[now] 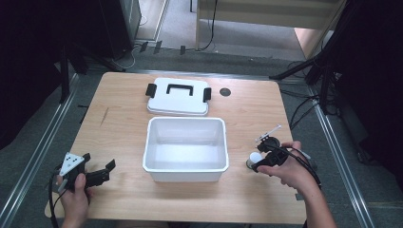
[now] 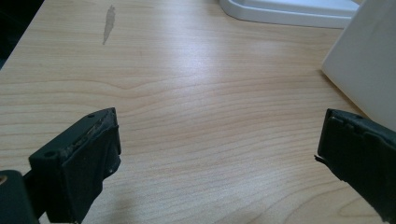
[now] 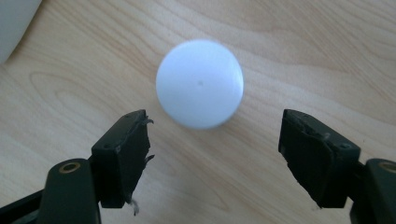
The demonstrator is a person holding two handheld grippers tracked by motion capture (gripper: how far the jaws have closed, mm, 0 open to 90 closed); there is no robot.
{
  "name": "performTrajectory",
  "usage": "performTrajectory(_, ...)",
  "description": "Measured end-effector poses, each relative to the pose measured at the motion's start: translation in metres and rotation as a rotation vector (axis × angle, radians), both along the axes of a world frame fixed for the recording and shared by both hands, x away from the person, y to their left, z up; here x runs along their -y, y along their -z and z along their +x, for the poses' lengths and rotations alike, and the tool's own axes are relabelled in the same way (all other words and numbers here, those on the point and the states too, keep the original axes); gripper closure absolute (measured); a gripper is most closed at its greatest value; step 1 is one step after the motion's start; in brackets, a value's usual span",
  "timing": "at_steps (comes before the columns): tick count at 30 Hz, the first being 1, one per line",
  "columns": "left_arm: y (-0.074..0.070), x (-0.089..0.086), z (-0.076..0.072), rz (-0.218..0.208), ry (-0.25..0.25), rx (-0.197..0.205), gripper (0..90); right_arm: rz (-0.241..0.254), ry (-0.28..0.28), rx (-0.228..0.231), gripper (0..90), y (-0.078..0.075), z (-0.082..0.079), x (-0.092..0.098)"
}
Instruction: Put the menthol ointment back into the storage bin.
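hovering right gripper (image 3: pixel 215 140) spread over plain white-capped object (image 3: pixel 200 83), left gripper (image 2: pixel 217 154) spread, no legible writing

Both forearms are bare, with no sleeves showing. The left gripper (image 1: pixel 101 172) is black, topped by a grey three-cornered plate with dark dots, and trails a black cable. The right gripper (image 3: pixel 215 140) has worn black pads (image 3: pixel 128 154), brass-coloured screws and a black cable.

Wooden table (image 1: pixel 119 118): open white bin (image 1: pixel 185 145) centre, lid (image 1: pixel 178 96) behind, white-capped item (image 1: pixel 253 159) right.
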State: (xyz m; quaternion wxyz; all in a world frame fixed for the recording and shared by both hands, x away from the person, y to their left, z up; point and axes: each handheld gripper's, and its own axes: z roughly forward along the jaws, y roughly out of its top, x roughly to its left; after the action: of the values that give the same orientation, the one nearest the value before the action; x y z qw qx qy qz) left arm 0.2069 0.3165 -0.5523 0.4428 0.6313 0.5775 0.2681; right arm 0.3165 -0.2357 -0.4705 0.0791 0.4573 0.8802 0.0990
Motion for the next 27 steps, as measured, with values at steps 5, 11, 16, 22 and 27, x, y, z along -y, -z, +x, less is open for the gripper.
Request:
performTrajectory(5, 0.000, 0.000, 0.000, 0.001, 0.001, 0.000, 0.1, -0.022, 0.012, -0.010, 30.9, 0.004, 0.011, -0.011)
performTrajectory(11, 0.000, 0.000, 0.000, 0.005, 0.004, -0.001, 0.1, -0.011, 0.033, -0.041, 51.2, 0.007, 0.018, -0.016)
performTrajectory(16, 0.000, 0.001, 0.000, 0.007, 0.004, -0.001, 0.1, -0.007, 0.003, -0.060, 51.5, -0.003, 0.019, -0.021)
performTrajectory(22, 0.000, 0.001, 0.000, 0.013, 0.004, -0.003, 0.1, 0.003, -0.019, -0.043, 51.6, -0.024, 0.017, -0.023)
performTrajectory(27, 0.000, 0.001, 0.000, 0.014, 0.004, -0.003, 0.1, 0.024, -0.054, -0.030, 51.6, -0.049, 0.015, -0.027)
